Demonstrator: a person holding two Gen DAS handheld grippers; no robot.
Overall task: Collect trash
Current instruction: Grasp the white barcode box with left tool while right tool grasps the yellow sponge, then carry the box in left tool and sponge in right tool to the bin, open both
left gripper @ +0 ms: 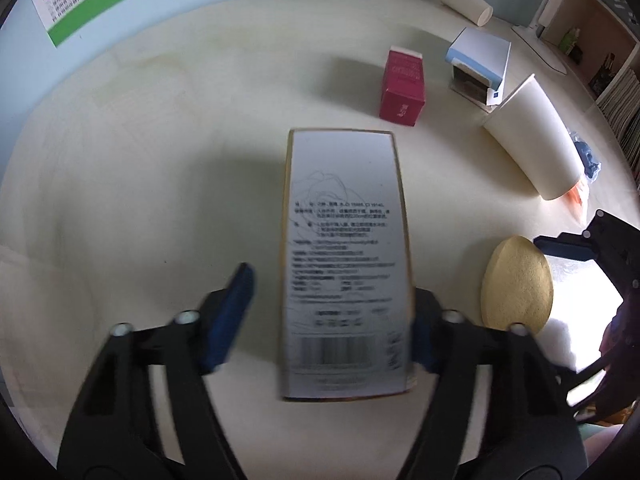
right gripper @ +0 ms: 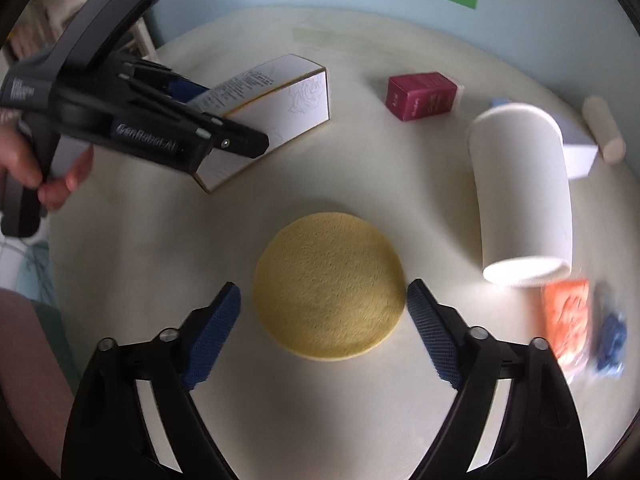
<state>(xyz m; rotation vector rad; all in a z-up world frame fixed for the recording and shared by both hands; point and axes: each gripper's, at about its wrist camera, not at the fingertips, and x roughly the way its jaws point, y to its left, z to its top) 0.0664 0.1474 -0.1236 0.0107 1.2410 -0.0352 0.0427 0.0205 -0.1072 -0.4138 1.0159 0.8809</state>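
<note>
Trash lies scattered over the pale round surface (right gripper: 132,264): a long white carton (left gripper: 346,264) printed with text and a barcode, a round yellow sponge pad (right gripper: 328,286), a dark red box (left gripper: 402,88), a large white paper cup (right gripper: 522,192) on its side, a small pale roll (right gripper: 604,130) near the far edge, a white and blue box (left gripper: 478,62) beside the cup, and an orange packet (right gripper: 566,318) with a blue scrap (right gripper: 610,338) just right of it. The left gripper (left gripper: 334,312) points steeply down with the white carton between its blue-padded fingers (left gripper: 232,314); the right pad sits against the carton's long edge, while a gap shows between the left pad and the carton (so no full pinch is seen). From the right wrist view, a hand (right gripper: 24,164) holds that gripper's handle, and the carton looks tipped, one end down near the surface. The right gripper (right gripper: 324,330) hangs over the yellow sponge pad with its fingers spread to either side of it, neither pad touching it. The sponge pad lies flat, near the carton and left of the cup.
</note>
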